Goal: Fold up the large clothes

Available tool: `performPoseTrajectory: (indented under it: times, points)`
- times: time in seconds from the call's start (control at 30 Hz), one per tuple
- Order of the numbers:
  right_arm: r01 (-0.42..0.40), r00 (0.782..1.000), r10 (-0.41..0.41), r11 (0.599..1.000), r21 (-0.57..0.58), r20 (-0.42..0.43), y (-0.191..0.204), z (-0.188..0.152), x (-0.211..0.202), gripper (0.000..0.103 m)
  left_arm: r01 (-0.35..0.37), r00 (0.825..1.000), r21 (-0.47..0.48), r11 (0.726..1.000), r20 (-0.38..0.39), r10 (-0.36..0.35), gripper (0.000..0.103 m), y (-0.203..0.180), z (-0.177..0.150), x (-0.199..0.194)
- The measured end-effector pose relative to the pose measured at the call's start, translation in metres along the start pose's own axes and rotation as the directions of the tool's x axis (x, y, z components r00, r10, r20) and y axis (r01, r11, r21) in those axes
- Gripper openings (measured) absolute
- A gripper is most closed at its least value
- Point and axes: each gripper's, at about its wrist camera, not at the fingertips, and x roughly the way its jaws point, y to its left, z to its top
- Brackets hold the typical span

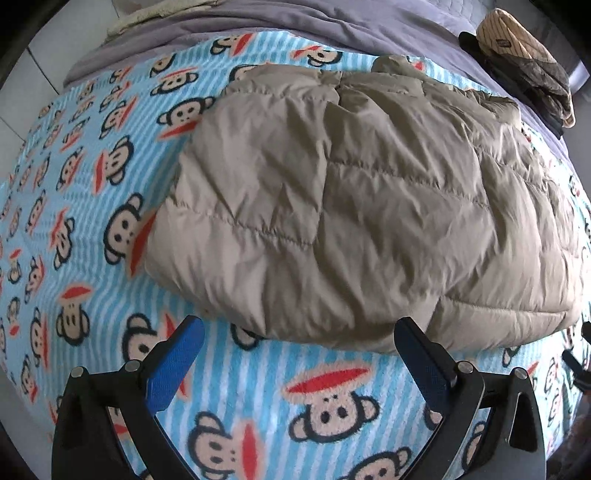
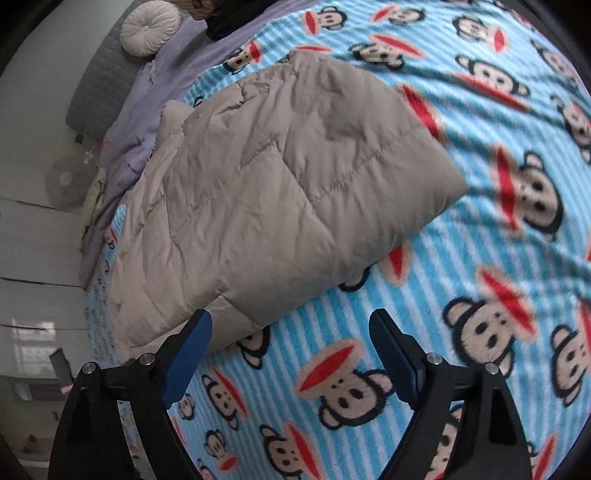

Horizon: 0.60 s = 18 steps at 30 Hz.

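Note:
A beige quilted puffer jacket [image 1: 354, 206] lies folded into a thick rectangle on a blue striped monkey-print blanket [image 1: 92, 206]. My left gripper [image 1: 299, 332] hangs just above the blanket at the jacket's near edge, jaws wide open with nothing between the blue pads [image 1: 177, 365]. In the right wrist view the same jacket [image 2: 280, 192] lies up and to the left. My right gripper [image 2: 291, 325] is open over the blanket [image 2: 480, 258] at the jacket's near corner, its left pad [image 2: 188, 354] overlapping the jacket's edge in the picture.
Grey-purple bedding [image 1: 295, 26] lies beyond the blanket. A small pile of striped and dark clothes [image 1: 528, 62] sits at the far right. A round cushion [image 2: 149, 27] and grey pillow [image 2: 99, 85] lie at the bed's head; a fan [image 2: 64, 181] stands on the floor.

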Motion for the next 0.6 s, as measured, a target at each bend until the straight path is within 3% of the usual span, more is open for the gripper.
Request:
performPoseTrajectory:
  times: [0.03,0.1,0.2,0.3,0.43,0.6]
  points:
    - [-0.010,1.000,0.010,1.000,0.014,-0.005,-0.002,-0.001,0.001,0.103,0.006,1.000,-0.005,1.000,0.000,-0.006,0.103,0.001,-0.001,0.000]
    - [-0.038,0.999,0.039,0.998,0.040,-0.009,-0.004,-0.004,0.003,0.103,0.030,1.000,-0.020,0.999,0.001,-0.030,0.103,0.004,-0.003,-0.001]
    - [-0.087,0.995,0.090,0.993,0.083,-0.039,-0.010,-0.008,0.006,0.103,0.138,0.990,-0.081,0.987,-0.010,-0.139,0.103,0.016,-0.006,0.000]
    - [-0.137,0.985,0.150,0.981,0.134,-0.089,-0.016,-0.011,0.014,0.103,0.242,0.969,-0.171,0.955,-0.015,-0.248,0.103,0.030,-0.010,0.004]
    - [-0.152,0.981,0.171,0.973,0.175,-0.096,-0.022,-0.016,0.017,0.103,0.322,0.942,-0.265,0.909,-0.005,-0.335,0.103,0.048,-0.016,0.009]
    - [-0.194,0.970,0.221,0.955,0.225,-0.102,-0.032,-0.018,0.022,0.103,0.429,0.893,-0.347,0.834,0.026,-0.448,0.103,0.065,-0.023,0.023]
